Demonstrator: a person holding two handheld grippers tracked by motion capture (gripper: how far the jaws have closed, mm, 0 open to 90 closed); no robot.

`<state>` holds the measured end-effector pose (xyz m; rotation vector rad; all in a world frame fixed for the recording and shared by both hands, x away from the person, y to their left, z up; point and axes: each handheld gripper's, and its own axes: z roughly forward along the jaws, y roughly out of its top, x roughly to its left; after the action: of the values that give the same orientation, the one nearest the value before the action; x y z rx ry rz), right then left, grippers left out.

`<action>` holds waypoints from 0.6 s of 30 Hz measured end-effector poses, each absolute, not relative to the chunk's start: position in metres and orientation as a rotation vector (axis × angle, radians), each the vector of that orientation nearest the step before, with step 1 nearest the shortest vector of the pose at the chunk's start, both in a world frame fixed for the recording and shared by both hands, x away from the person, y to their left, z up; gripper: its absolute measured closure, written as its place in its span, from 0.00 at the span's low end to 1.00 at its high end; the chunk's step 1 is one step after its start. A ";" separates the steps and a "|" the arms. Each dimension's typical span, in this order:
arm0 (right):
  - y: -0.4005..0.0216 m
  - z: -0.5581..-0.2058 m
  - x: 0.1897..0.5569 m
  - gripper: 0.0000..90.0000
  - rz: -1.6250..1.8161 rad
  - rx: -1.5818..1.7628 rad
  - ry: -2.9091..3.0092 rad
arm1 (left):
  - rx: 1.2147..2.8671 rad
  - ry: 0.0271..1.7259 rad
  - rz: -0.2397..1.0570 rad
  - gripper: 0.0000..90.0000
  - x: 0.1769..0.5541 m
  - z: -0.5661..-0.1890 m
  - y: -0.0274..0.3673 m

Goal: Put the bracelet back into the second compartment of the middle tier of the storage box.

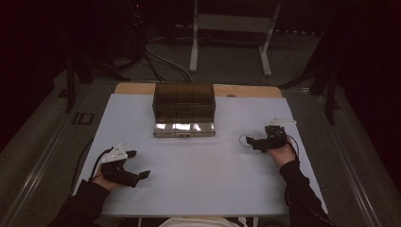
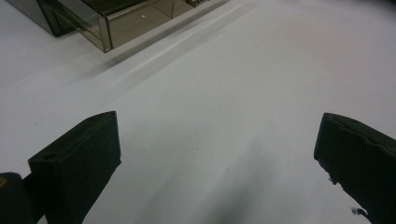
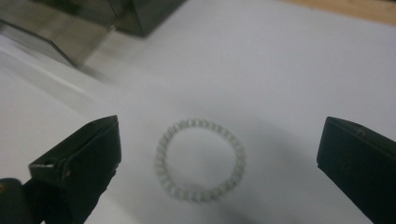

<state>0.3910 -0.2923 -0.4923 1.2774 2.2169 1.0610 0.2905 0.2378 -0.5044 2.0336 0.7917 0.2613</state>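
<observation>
On the table [image 1: 198,189]: white sheet over a wooden top, 1 smoky clear box [image 1: 184,109] at the far middle, 1 pale coiled ring [image 1: 245,140] at the right.
Ring position: lay flat on the sheet, right of the box and apart from it; in the right gripper view the ring [image 3: 201,160] sat between the 2 black jaws, touching neither.
Right gripper [image 1: 254,142]: jaws spread wide, nothing held, aimed at the ring from the right and close to it.
Left gripper [image 1: 138,164]: jaws also wide apart, nothing between them, parked near the front left, well apart from the ring; in the left gripper view the left gripper [image 2: 217,154] looked over bare sheet with the box corner [image 2: 105,28] far off.
Step judged: approach to pick up the ring, grasp not yet made.
Risk 1: ring is thin and flat, so jaws closing too high could skate over it and miss.
Risk 2: closing off-centre could push the ring sideways or flip it out.
Risk 3: springy coil could squash and pop free if squeezed across its width.
Risk 4: jaw tips pressed down hard could drag or wrinkle the sheet.
</observation>
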 end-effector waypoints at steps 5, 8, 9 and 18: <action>-0.292 -0.501 0.394 0.06 0.984 1.298 2.226 | 2.026 0.796 0.262 0.02 0.291 -0.504 0.238; -0.292 -0.503 0.396 0.08 0.951 1.321 2.229 | 2.029 0.794 0.263 0.02 0.291 -0.504 0.239; -0.292 -0.503 0.397 0.12 0.942 1.321 2.235 | 2.028 0.797 0.262 0.02 0.290 -0.504 0.239; -0.292 -0.505 0.403 0.52 0.895 1.336 2.223 | 2.044 0.794 0.276 0.02 0.291 -0.505 0.238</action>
<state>0.4029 -0.2915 -0.5046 1.3359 2.2227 0.8948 0.2907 0.2379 -0.5046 2.0438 0.7935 0.2756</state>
